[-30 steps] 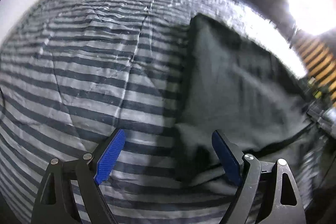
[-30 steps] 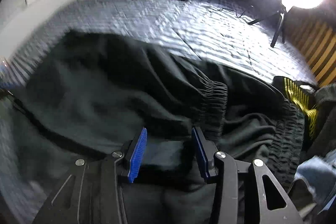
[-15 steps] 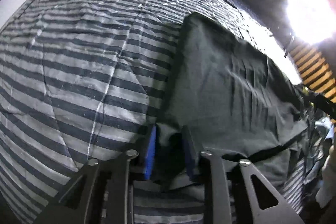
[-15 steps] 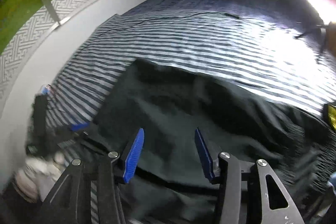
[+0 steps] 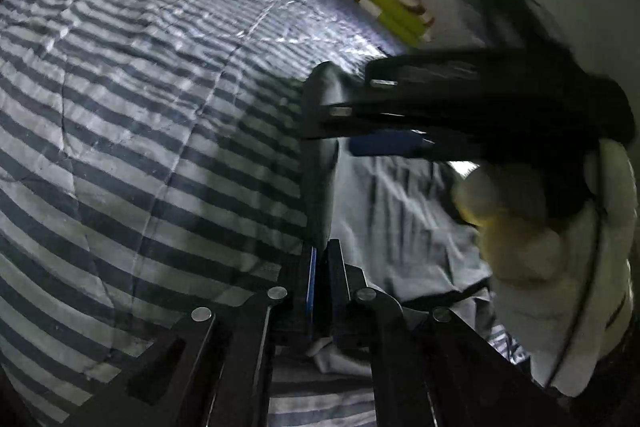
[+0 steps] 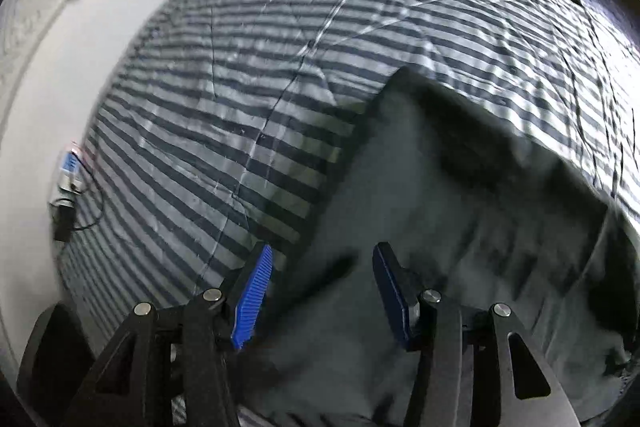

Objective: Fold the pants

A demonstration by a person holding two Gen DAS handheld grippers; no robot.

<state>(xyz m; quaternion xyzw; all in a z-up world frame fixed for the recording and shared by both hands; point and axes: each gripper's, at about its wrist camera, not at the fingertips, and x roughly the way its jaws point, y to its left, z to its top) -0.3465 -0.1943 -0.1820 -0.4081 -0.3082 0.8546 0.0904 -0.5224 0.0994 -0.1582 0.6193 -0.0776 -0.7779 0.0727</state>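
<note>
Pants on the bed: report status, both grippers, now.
Left gripper shut on pants edge. Right gripper open above the pants, gripping nothing. Pants flat on striped bedcover. Nothing in the way.

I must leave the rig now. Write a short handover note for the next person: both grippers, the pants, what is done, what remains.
Left gripper: shut on the near edge of the dark pants.
Right gripper: open, above the pants, nothing between its pads.
Pants: spread on the striped bedcover.
Done: one edge gripped.
Left: probably grip with the right gripper, then make the fold.
</note>
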